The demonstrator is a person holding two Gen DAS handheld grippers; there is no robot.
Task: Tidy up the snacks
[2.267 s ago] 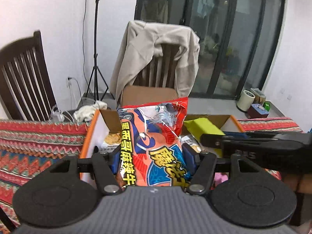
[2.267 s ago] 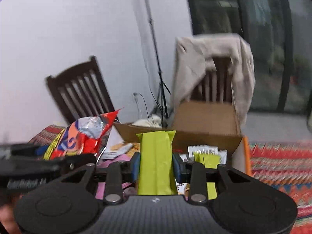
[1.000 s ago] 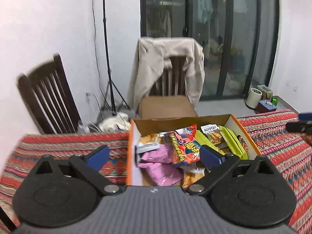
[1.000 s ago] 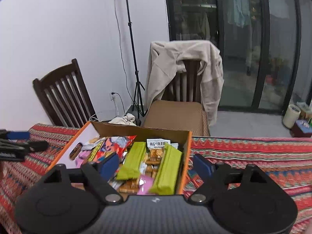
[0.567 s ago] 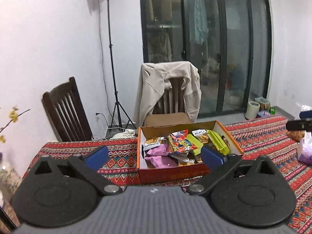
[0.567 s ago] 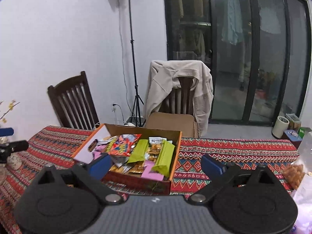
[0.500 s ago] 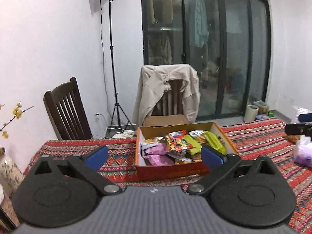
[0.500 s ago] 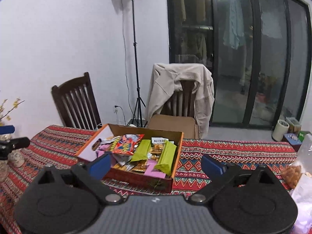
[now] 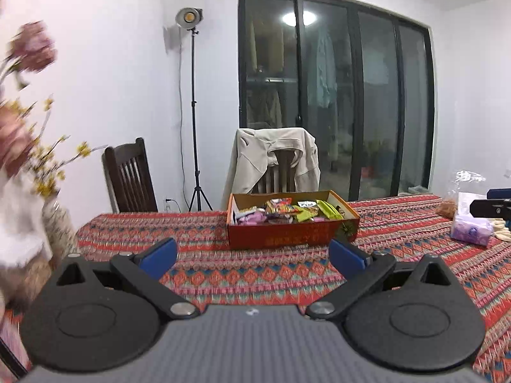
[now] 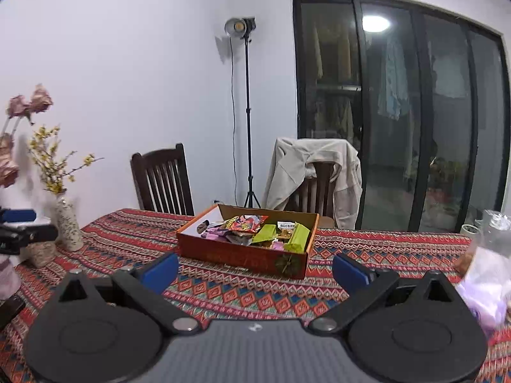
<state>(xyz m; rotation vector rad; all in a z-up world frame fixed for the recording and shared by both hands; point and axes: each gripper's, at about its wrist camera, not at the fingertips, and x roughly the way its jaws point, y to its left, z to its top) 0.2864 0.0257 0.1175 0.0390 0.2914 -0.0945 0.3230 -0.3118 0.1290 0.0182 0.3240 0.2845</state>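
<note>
An orange cardboard box [image 9: 293, 239] [image 10: 236, 253] full of snack packets stands on the patterned tablecloth. A red snack bag [image 9: 278, 205] [image 10: 247, 221] and green packets [image 9: 329, 209] [image 10: 298, 239] lie in it among several others. My left gripper [image 9: 254, 255] is open and empty, well back from the box. My right gripper [image 10: 255, 268] is open and empty, also well back from it. Each gripper shows at the edge of the other's view: the right one [image 9: 498, 206] and the left one [image 10: 22, 233].
A vase with flowers [image 10: 67, 223] stands at the table's left. Tissue packs and bagged food [image 9: 471, 229] [image 10: 488, 274] lie at the right. Two chairs [image 10: 163, 178], one draped with a jacket [image 9: 278, 159], and a light stand [image 10: 247, 111] are behind the table.
Both grippers let go of their packets into the box, opened, and pulled far back and up from the box. The box now looks small and distant.
</note>
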